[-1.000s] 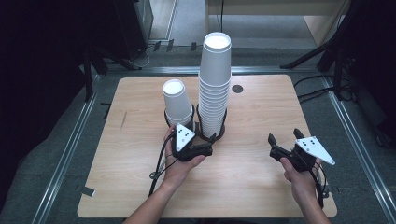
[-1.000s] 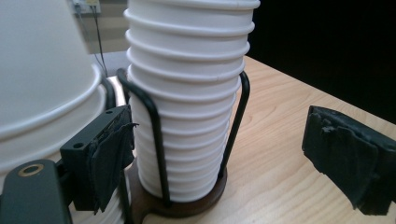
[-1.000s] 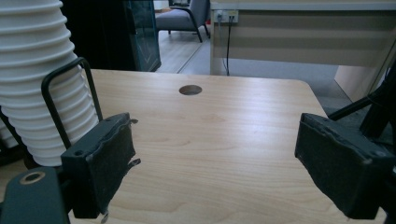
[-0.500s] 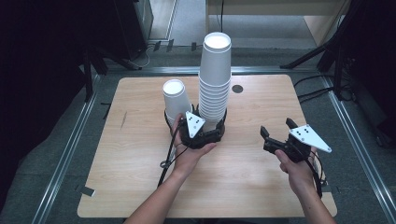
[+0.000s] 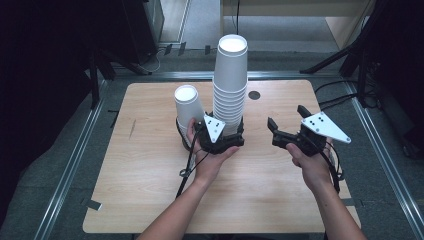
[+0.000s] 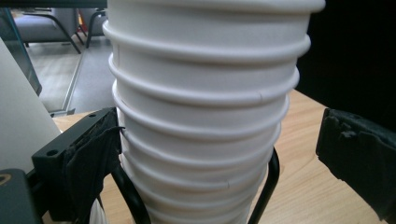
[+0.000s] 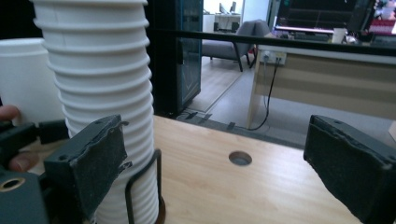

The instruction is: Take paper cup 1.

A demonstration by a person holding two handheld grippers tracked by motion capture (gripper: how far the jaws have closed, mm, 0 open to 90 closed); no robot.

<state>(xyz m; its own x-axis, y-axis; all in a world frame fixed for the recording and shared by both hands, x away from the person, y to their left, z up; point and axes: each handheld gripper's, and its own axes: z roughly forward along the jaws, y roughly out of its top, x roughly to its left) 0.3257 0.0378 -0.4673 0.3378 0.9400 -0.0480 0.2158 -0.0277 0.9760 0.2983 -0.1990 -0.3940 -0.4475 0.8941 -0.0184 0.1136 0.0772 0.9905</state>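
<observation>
- Your left tongs (image 5: pixel 226 134) sit at the foot of the tall stack of paper cups (image 5: pixel 230 85), near the middle of the bench (image 5: pixel 150 165); the jaws have just been opening and now stand wide, one on each side of the stack.
- In the left gripper view the stack (image 6: pixel 201 116) stands between the jaws; there is a clear gap between it and the jaw at the right of that view, while the jaw at the left of that view sits just beside the cups, and you cannot tell from here whether it touches them.
- The stack stands upright in a black wire holder (image 6: pixel 268 186) (its thin uprights rise on both sides of the lowest cups).
- A shorter stack of cups (image 5: pixel 187 107) leans a little just to the left of the tall one; the fingers of your left hand (image 5: pixel 212 160) lie against its base.
- Your right tongs (image 5: pixel 287 125) hover to the right of the tall stack, apart from it, pointing toward the far side of the bench; the jaws have just been opening and stand wide, with nothing between them.
- In the right gripper view the tall stack (image 7: pixel 100 93) rises at the left, beyond the jaw on that side; between the jaws you see bare wood and a round hole in the benchtop (image 7: pixel 240 158).
- The same hole (image 5: pixel 254 94) shows in the high view, just right of the tall stack.
</observation>
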